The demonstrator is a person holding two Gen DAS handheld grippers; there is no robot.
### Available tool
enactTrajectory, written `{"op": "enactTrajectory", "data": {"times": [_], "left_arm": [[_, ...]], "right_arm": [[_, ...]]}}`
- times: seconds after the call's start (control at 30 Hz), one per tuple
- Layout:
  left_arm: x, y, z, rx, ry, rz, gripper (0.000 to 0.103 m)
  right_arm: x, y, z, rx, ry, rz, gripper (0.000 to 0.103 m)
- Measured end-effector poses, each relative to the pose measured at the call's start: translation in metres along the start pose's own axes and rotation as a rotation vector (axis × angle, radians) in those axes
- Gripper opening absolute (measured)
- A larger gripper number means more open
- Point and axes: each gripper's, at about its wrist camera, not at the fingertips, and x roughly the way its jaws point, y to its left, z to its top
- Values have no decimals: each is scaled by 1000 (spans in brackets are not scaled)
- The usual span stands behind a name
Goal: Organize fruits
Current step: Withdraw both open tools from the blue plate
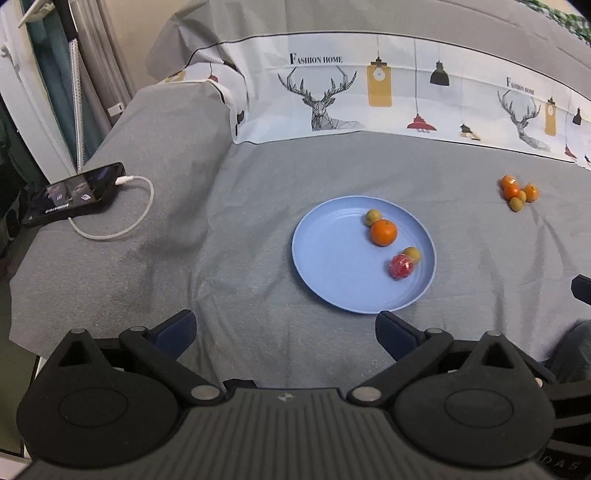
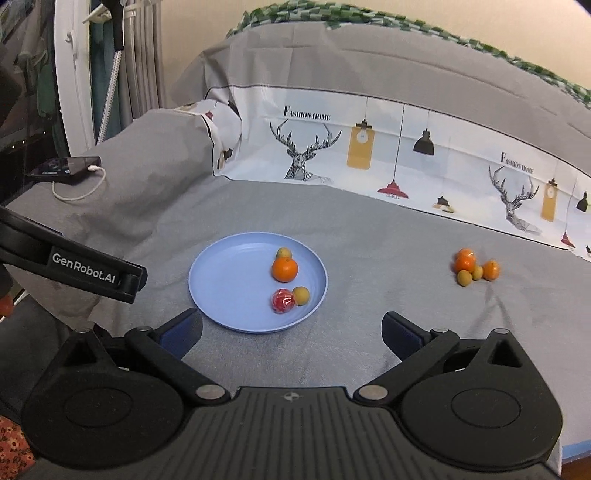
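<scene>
While my left gripper (image 1: 286, 334) and right gripper (image 2: 291, 334) hover, jaws spread and empty, the blue plate (image 2: 225, 291) holds four fruits mid-frame; loose fruits (image 2: 474, 268) cluster right.

A bed covered in grey sheet (image 2: 369, 236) fills the scene. At its far side a folded quilt (image 2: 369, 85) shows a white band printed with deer and lamps (image 2: 406, 147). Far left hang grey curtains (image 2: 144, 55). A cream wall (image 2: 480, 22) rises behind. A charging phone (image 1: 74, 194) lies near the left edge.
</scene>
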Motion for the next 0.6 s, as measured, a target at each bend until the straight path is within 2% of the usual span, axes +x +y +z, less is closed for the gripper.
{"op": "enactTrajectory", "data": {"times": [0.23,0.6], "left_arm": [[-17,-6,-6,30,-31,10,103],[-19,-7,-6,37,-27,1,103]], "right_arm": [[-16,-1,-1,12,-41,-9,102],[-18,-1,-3,17,-39,-6,102]]}}
